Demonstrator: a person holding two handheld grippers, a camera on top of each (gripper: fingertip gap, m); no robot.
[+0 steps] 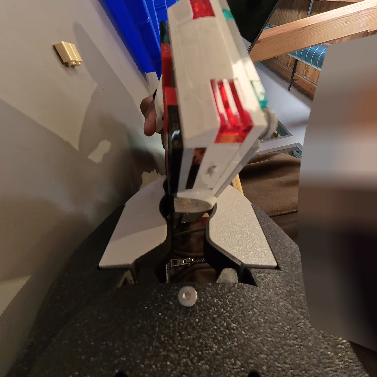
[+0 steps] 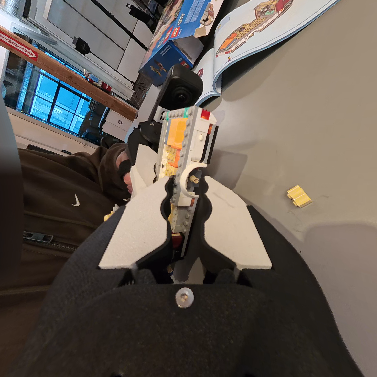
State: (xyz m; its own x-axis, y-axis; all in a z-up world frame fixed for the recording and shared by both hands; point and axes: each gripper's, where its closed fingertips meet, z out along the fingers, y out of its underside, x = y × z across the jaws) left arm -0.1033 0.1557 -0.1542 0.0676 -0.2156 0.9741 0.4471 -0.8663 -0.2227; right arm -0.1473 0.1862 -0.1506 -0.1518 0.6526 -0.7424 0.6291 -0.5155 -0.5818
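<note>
**Left wrist view, from the left**
- Grey table (image 1: 40, 142): we record it bare except for one small tan brick (image 1: 68, 54), lying well apart from both tools.
- Blue box (image 1: 130, 30): it stands at the table's far edge, behind the model.
- Hand (image 1: 149, 118): we see its fingertips just beside the model's black edge.
- Left gripper (image 1: 190, 191): its jaws are narrowed on the near end of the brick model (image 1: 204, 81). One finger is against the black plate and the other against a round white piece. The model is white with clear red bricks, and it points up and away from the camera.
- Wooden beam (image 1: 306, 30) and brown jacket (image 1: 265, 183): both are to the right, beyond the table.

**Right wrist view, from the left**
- Window (image 2: 51, 95): background only. The brown jacket (image 2: 61, 204) fills the lower left.
- Left gripper, far side: we see a white finger (image 2: 142, 163) laid along the model's studded side, with its camera (image 2: 183, 89) above.
- Right gripper (image 2: 186, 183): its jaws are narrowed on the opposite end of the same brick model (image 2: 189, 142). The grey studded plate lies against one pad and the dark side faces the other. We count the model as held off the table between the two tools.
- Instruction booklet (image 2: 265, 26): it lies open on the table (image 2: 306, 122).
- Tan brick (image 2: 299, 195): loose, far right, untouched.
</note>
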